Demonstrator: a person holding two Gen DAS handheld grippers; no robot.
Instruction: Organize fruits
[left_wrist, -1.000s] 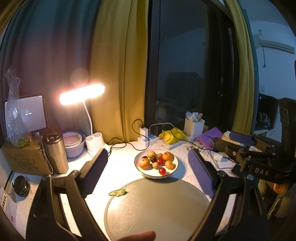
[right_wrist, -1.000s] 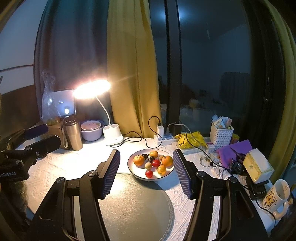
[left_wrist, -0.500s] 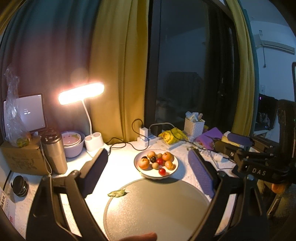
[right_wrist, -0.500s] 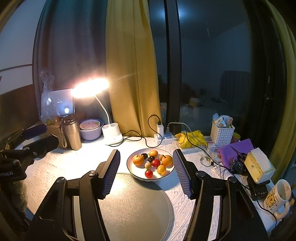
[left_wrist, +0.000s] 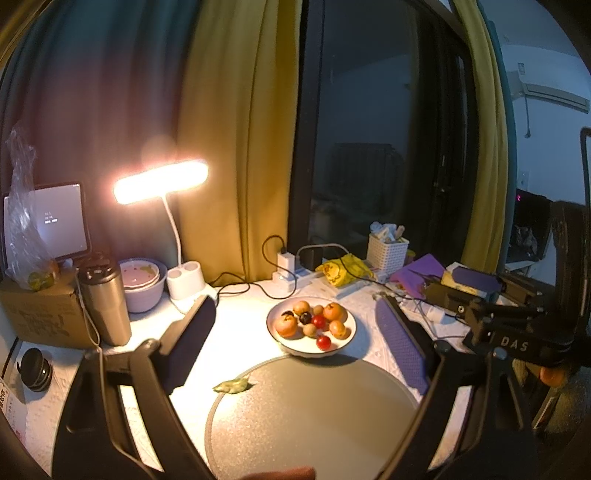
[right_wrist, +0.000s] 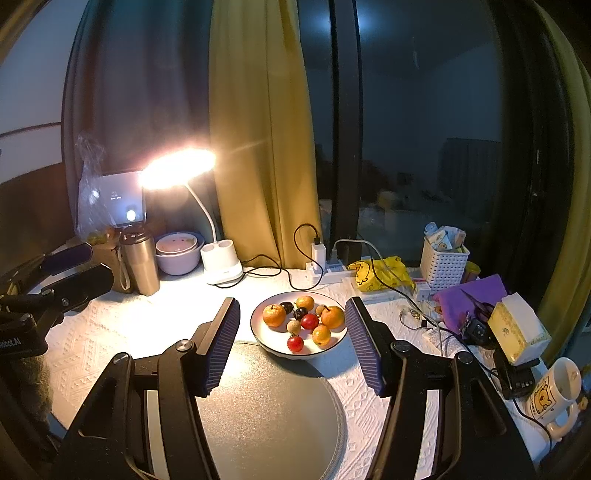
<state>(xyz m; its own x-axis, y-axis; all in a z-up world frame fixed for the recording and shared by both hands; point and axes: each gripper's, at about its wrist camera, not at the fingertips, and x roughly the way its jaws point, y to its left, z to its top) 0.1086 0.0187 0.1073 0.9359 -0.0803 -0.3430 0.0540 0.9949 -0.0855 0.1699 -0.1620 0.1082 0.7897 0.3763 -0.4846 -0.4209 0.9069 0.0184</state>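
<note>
A white bowl (left_wrist: 345, 345) (right_wrist: 260, 334) holds several small fruits: orange ones (right_wrist: 274, 315), red ones (right_wrist: 295, 344) and dark ones (right_wrist: 300, 313). In front of it lies a large round grey plate (left_wrist: 314, 413) (right_wrist: 273, 413), bare, with a green leaf (left_wrist: 232, 386) at its left rim. My left gripper (left_wrist: 295, 343) is open and empty, above the grey plate. My right gripper (right_wrist: 291, 339) is open and empty, with the bowl seen between its fingers. Each gripper shows at the edge of the other's view.
A lit desk lamp (right_wrist: 177, 170), steel flask (right_wrist: 138, 262), stacked bowls (right_wrist: 179, 253) and cardboard box (left_wrist: 40, 314) stand at the back left. Power strip and cables (right_wrist: 325, 269), yellow bag (right_wrist: 380, 275), white basket (right_wrist: 443, 264), tissue box (right_wrist: 519, 330) and mug (right_wrist: 554, 391) crowd the right.
Both views have shifted very slightly; the bowl and fruits stay put. Both grippers stay open.
</note>
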